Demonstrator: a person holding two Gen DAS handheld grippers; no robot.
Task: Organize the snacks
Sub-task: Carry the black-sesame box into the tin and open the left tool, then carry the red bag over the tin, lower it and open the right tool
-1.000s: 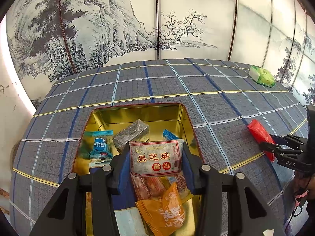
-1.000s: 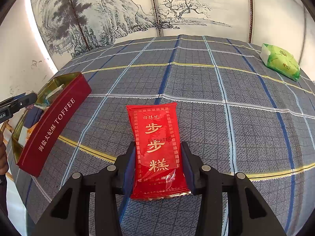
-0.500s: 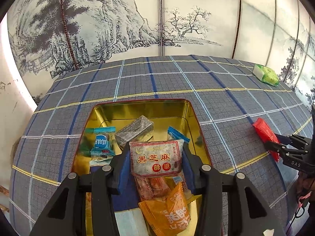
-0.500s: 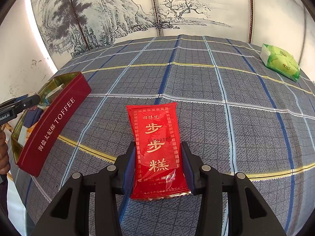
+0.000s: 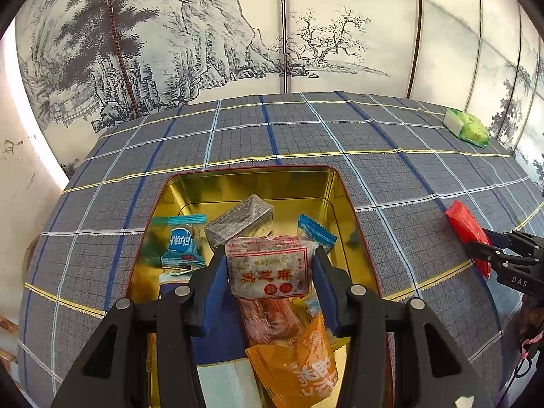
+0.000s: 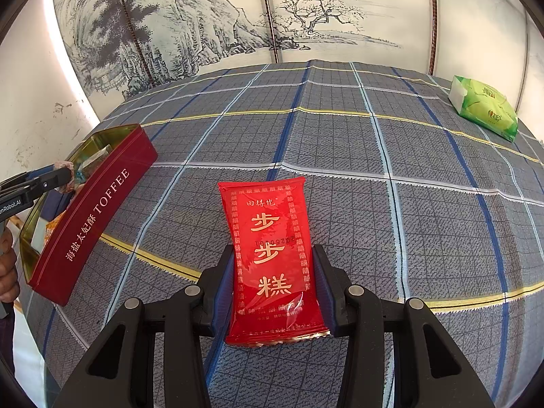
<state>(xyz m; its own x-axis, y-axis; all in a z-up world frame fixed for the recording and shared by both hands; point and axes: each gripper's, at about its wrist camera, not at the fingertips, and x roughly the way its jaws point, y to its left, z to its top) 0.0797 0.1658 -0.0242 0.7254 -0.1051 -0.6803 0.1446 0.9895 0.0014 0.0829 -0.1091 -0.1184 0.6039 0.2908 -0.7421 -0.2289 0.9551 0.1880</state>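
My left gripper [image 5: 269,256] hovers over the open gold-lined toffee tin [image 5: 251,180]. Its jaws are opening, with a pale sesame snack packet [image 5: 270,272] between the pads, still touching both and tipped forward. Below it lie an orange packet [image 5: 299,367], blue-wrapped sweets [image 5: 182,243] and a grey block [image 5: 241,222]. My right gripper [image 6: 273,251] is shut on a red cake packet [image 6: 272,238] low over the checked cloth. The tin's red side [image 6: 95,210] lies to its left.
A green tissue pack [image 6: 482,108] lies at the table's far right corner. A painted folding screen [image 5: 238,34] stands behind the table. A person's hand [image 6: 6,265] shows at the left edge. Bare checked cloth [image 6: 374,136] stretches between the tin and the tissue pack.
The sesame packet has tipped forward between the left jaws, which have spread slightly. The left wrist view has drawn back a little from the tin. The right gripper and red packet are unmoved.
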